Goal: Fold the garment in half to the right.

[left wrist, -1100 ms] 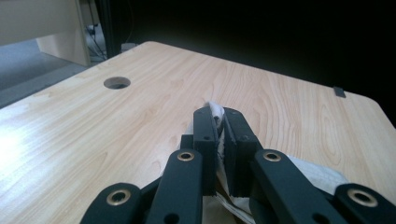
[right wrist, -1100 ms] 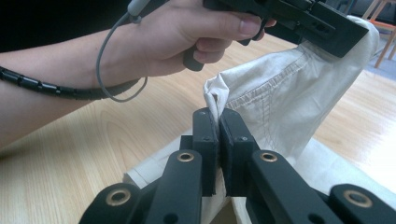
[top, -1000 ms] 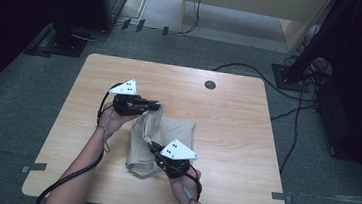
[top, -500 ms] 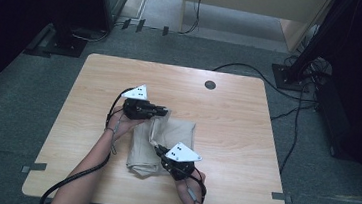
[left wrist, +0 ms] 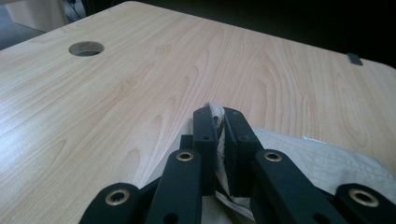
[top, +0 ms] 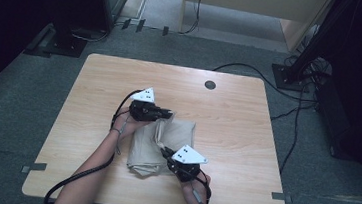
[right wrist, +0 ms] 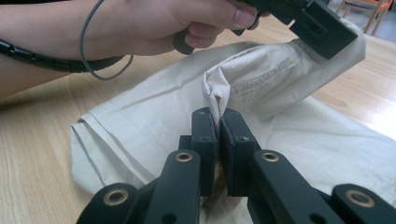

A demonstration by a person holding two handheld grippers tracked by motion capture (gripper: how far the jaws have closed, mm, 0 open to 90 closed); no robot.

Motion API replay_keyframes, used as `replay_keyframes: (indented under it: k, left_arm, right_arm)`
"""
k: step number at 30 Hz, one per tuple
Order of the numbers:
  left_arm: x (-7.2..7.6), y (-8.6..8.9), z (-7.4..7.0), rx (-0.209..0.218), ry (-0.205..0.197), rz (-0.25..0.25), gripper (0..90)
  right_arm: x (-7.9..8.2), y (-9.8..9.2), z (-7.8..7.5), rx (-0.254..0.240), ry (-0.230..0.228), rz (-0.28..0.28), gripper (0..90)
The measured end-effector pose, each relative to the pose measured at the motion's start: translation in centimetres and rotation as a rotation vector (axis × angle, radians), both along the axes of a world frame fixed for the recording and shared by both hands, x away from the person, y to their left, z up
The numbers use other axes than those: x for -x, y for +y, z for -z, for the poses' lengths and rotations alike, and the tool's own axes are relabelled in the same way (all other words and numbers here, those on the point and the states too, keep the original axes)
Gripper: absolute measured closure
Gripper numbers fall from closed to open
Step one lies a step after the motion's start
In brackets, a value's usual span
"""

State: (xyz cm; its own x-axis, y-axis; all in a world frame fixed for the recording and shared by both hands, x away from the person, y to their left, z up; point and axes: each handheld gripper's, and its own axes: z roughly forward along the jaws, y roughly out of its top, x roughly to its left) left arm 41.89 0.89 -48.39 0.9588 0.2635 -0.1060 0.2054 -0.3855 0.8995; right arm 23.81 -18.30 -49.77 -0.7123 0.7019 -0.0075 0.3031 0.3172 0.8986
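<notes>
Table (top: pixel 238 112) of pale wood carries everything, with a round cable hole (top: pixel 210 85) near its far edge. Beige cloth (top: pixel 176 134), a folded garment with stitched seams, lies on the table's near half, closer to the person than the hole. Left gripper (top: pixel 167 115) sits at the cloth's far edge, its jaws nearly closed and pinching a thin fold of the cloth (left wrist: pixel 219 135) between them. Right gripper (top: pixel 164 151) sits at the cloth's near side, jaws likewise almost closed, clamping a raised ridge of the cloth (right wrist: pixel 219 100). Left hand (right wrist: pixel 187 21) holds its gripper just beyond that ridge.
</notes>
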Motion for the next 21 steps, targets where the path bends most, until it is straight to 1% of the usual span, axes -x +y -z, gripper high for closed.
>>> replay_keyframes:
  k: [2, 5, 11, 13, 15, 19, 21]
  left_arm:
    - [0.1, -0.4, 0.0, -0.021, -0.012, 0.003, 84.7]
    - [0.1, -0.7, 0.2, -0.036, -0.014, 0.006, 84.6]
    - [0.0, -1.0, 0.6, -0.041, -0.006, 0.006, 84.4]
    - [0.1, -1.1, 0.6, -0.049, -0.009, 0.01, 84.3]
    - [0.1, -1.3, 0.7, -0.064, -0.014, 0.012, 84.2]
    - [0.0, -1.7, 1.0, -0.107, -0.003, 0.022, 83.6]
    - [0.0, -1.9, 1.2, -0.117, -0.006, 0.028, 83.3]
  right_arm:
    - [0.0, -0.1, 0.3, -0.005, 0.008, 0.005, 84.6]
    - [0.1, -0.3, 0.5, -0.004, 0.013, 0.013, 84.4]
    - [0.1, -1.0, 0.8, 0.004, 0.031, 0.018, 84.3]
    - [0.1, -1.2, 0.9, 0.006, 0.041, 0.017, 84.1]
    - [0.0, -1.3, 1.0, 0.012, 0.04, 0.012, 83.5]
    - [0.0, -1.4, 1.1, 0.045, 0.042, 0.001, 82.5]
    - [0.0, -1.6, 1.2, 0.049, 0.041, -0.006, 81.5]
